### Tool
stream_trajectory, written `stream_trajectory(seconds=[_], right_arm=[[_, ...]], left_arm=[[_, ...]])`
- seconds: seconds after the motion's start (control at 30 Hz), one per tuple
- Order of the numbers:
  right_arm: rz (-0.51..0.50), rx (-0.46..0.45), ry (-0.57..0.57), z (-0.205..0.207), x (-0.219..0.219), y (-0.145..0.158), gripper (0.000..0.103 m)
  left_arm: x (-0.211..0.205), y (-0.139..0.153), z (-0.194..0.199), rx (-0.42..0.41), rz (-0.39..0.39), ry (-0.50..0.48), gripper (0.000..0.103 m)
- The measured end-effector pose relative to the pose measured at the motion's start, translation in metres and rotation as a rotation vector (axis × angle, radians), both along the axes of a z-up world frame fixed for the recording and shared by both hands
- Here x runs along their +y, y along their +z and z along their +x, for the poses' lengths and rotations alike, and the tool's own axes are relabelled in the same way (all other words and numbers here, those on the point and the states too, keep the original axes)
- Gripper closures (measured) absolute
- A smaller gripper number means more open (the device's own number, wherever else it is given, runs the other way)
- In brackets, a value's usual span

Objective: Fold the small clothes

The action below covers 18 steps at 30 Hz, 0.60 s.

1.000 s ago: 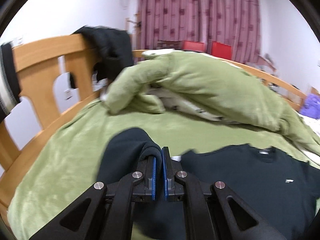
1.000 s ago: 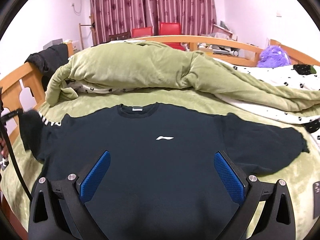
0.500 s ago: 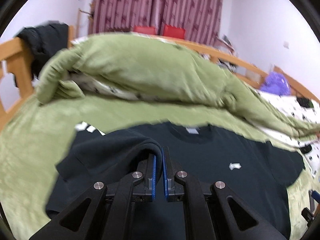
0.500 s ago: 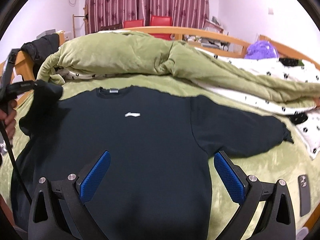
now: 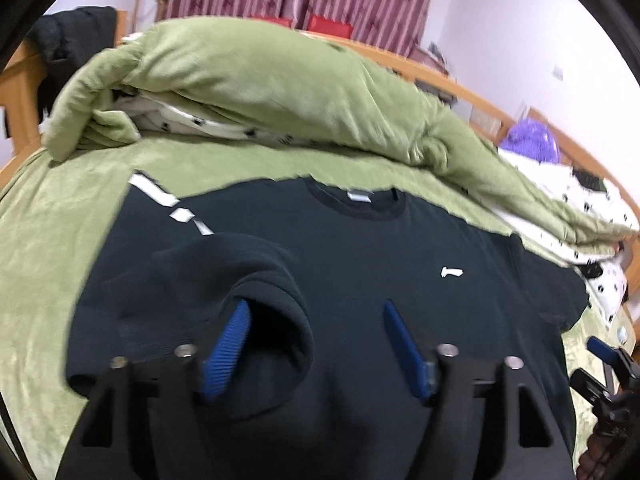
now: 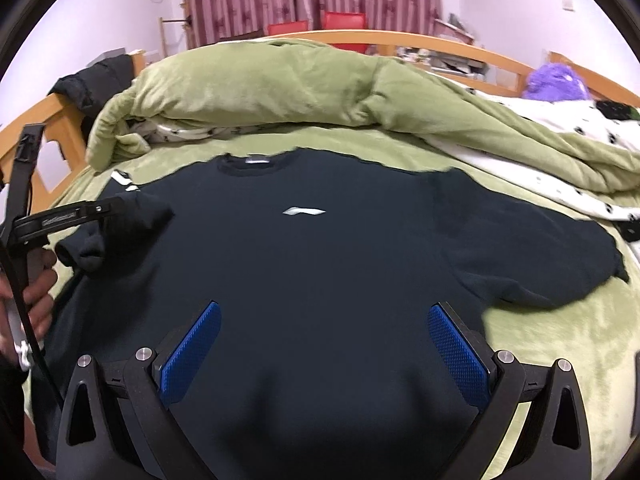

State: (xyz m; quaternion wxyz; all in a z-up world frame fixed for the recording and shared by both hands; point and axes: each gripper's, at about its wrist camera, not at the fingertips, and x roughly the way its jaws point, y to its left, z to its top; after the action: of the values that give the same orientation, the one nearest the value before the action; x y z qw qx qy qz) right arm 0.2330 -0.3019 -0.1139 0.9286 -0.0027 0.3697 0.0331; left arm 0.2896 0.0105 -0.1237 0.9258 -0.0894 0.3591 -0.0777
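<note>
Your left claw (image 5: 316, 340) has carried the dark navy long-sleeved sweatshirt's (image 6: 320, 264) cuff (image 5: 256, 304) inward and is opening, releasing it; right claw (image 6: 320, 352) gapes empty. Next, fold the other sleeve (image 6: 532, 248).

One dark sweatshirt (image 6: 340, 264) lies on the bed, with one white chest logo (image 6: 304, 211) and two sleeves – one (image 5: 224, 280) folded in over the body, one (image 6: 532, 248) spread out to the side. Two grippers: the left (image 5: 316, 340) and the right (image 6: 324, 356), each with two blue pads. One green quilt (image 6: 280, 88) – heaped behind the sweatshirt. Two red chairs (image 6: 316, 24) by the curtain. One purple plush toy (image 6: 556, 82). One black jacket (image 6: 100, 76) over the bed frame. One hand (image 6: 36, 292) at the left edge
</note>
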Motion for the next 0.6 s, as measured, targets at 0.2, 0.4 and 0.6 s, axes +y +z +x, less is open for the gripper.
stream_trajectory(seconds=[0.2,0.4,0.6], right_arm=[[0.004,0.002,0.121,0.023,0.070,-0.001,0.023],[0.026,0.034,0.273,0.046,0.145,-0.015,0.034],[-0.084,0.027,0.401,0.063,0.216,-0.031,0.034]], left_arm=[[0.072,-0.017,-0.033,0.029,0.031,0.139,0.032],[0.121,-0.050,-0.063,0.086,0.063,0.201,0.032],[0.140,-0.079,-0.076,0.131,0.075,0.208,0.032]])
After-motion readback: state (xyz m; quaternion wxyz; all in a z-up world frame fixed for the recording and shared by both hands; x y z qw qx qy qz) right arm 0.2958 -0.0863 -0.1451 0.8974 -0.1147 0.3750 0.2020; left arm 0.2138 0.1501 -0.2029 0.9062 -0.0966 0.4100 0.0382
